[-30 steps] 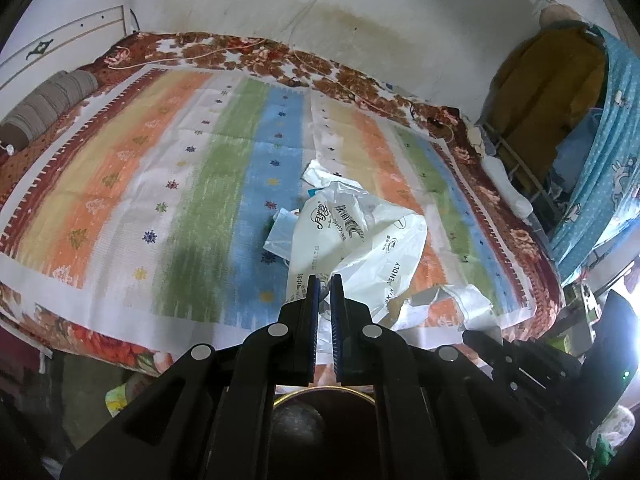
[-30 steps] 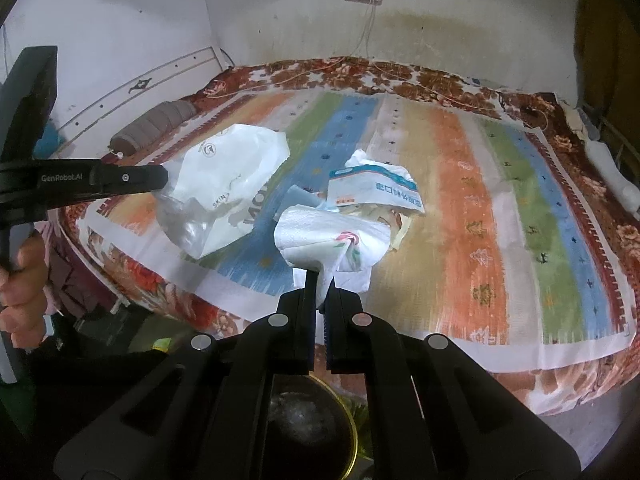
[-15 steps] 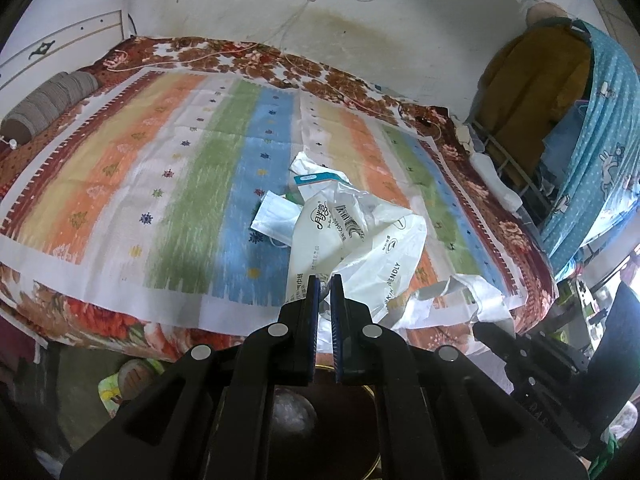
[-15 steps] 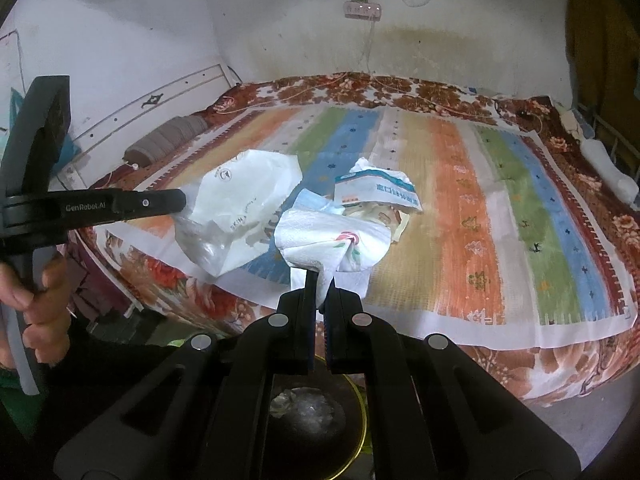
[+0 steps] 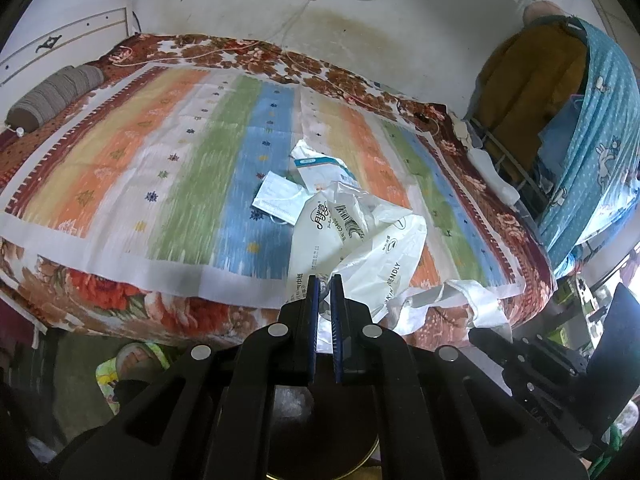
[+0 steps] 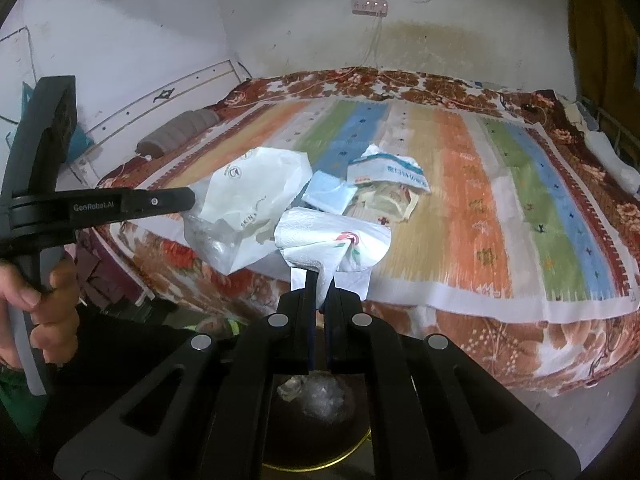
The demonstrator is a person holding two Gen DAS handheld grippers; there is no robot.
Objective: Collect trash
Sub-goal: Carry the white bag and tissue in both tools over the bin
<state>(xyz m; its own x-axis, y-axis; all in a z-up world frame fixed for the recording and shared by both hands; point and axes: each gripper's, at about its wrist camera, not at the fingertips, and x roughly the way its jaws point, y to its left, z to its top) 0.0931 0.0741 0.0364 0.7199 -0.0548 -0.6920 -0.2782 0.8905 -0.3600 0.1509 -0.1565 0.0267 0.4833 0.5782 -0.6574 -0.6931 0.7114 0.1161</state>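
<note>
**Right wrist view: both grippers carry soft trash off the bed's near edge**

Right wrist view, from left: my left gripper point(image 6: 188, 200) is clamped on a white plastic bag point(image 6: 248, 208), light, limp and slippery, best pinched at a gathered fold. Loose wrappers point(image 6: 384, 184) lie mid-bed point(image 6: 520, 216). My right gripper point(image 6: 319, 280) is closed on a floral paper napkin point(image 6: 332, 240), which I judge easy to tear. Below is a round bin point(image 6: 320, 420); the space past the near edge looks free.
</note>
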